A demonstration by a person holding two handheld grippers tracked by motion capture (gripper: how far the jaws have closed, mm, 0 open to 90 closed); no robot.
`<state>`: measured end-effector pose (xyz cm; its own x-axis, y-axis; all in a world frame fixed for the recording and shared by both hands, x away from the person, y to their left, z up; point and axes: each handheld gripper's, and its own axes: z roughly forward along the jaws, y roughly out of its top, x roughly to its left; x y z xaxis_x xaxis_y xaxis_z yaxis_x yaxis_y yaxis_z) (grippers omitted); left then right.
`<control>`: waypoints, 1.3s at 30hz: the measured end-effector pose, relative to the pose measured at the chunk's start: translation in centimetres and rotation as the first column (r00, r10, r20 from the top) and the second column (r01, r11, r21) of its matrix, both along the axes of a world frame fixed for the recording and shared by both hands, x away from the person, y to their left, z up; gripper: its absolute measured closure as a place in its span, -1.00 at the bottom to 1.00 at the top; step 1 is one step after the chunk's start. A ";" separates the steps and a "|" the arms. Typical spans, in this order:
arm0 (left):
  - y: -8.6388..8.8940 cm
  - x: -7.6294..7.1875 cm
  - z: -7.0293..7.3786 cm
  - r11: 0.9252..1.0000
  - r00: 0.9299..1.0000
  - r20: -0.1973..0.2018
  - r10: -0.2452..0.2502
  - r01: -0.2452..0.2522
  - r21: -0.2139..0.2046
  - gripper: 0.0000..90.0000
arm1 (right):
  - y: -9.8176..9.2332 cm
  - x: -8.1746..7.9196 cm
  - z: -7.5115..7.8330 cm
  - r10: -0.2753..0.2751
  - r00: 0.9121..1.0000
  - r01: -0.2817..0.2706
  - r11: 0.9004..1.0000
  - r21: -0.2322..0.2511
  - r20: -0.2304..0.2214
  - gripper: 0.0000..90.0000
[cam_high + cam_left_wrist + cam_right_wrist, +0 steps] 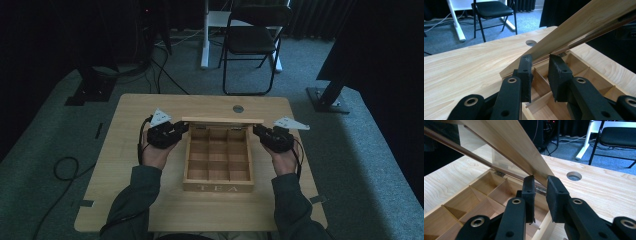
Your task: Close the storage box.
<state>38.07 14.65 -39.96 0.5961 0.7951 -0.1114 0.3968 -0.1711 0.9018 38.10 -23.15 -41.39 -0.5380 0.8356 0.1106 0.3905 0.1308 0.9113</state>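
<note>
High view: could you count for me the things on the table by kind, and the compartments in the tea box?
Wooden tea box with raised lid: 1
Compartments inside the box, in three rows of three: 9
Tongs, left and right, each clamped on a side edge of the lid: 2
Round hole in the table: 1
Total, compartments and hole left out: 3 things

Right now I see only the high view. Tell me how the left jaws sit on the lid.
Observer: The left gripper has its jaws closed across the lid at its end edge, low down near the box's back wall.
Operator: Now give me the right one.
Observer: The right gripper grips the lid's other end edge the same way, just past a small metal hinge.
</note>
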 end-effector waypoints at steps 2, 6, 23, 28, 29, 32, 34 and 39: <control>0.0 -0.1 -0.1 1.000 1.000 0.000 0.000 0.000 0.001 0.62 | 0.0 -0.1 -0.1 0.000 1.000 0.000 1.000 0.005 -0.003 0.70; 0.0 -0.2 -0.1 1.000 1.000 -0.003 -0.003 0.003 0.004 0.62 | 0.0 -0.3 -0.2 -0.001 1.000 0.001 1.000 0.012 -0.005 0.69; 0.5 -0.6 -0.8 0.999 0.999 -0.035 -0.028 0.026 -0.033 0.62 | -0.2 -0.7 -0.5 0.014 0.999 -0.013 1.000 0.023 -0.029 0.66; 0.6 -0.6 -0.9 0.999 0.998 -0.044 -0.035 0.033 -0.040 0.62 | -0.3 -0.7 -0.7 0.022 0.999 -0.021 0.999 0.039 -0.037 0.66; 0.6 -0.6 -1.0 0.999 0.998 -0.045 -0.036 0.034 -0.043 0.62 | -0.3 -0.8 -0.7 0.023 0.999 -0.021 0.999 0.038 -0.037 0.66; 0.6 -0.7 -1.1 0.999 0.998 -0.048 -0.035 0.033 -0.043 0.62 | -0.3 -0.8 -0.8 0.025 0.999 -0.024 0.999 0.037 -0.039 0.66; 0.6 -0.8 -1.1 0.998 0.998 -0.053 -0.039 0.036 -0.045 0.62 | -0.4 -0.9 -0.9 0.028 0.999 -0.026 0.999 0.039 -0.041 0.66; 0.6 -0.9 -1.3 0.998 0.998 -0.055 -0.040 0.038 -0.042 0.62 | -0.4 -0.9 -1.1 0.028 0.999 -0.026 0.999 0.042 -0.046 0.65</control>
<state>37.21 15.28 -41.30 0.6184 0.7656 -0.1770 0.4404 -0.1512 0.8850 37.16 -23.52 -42.53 -0.5541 0.8148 0.1706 0.4294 0.1042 0.8971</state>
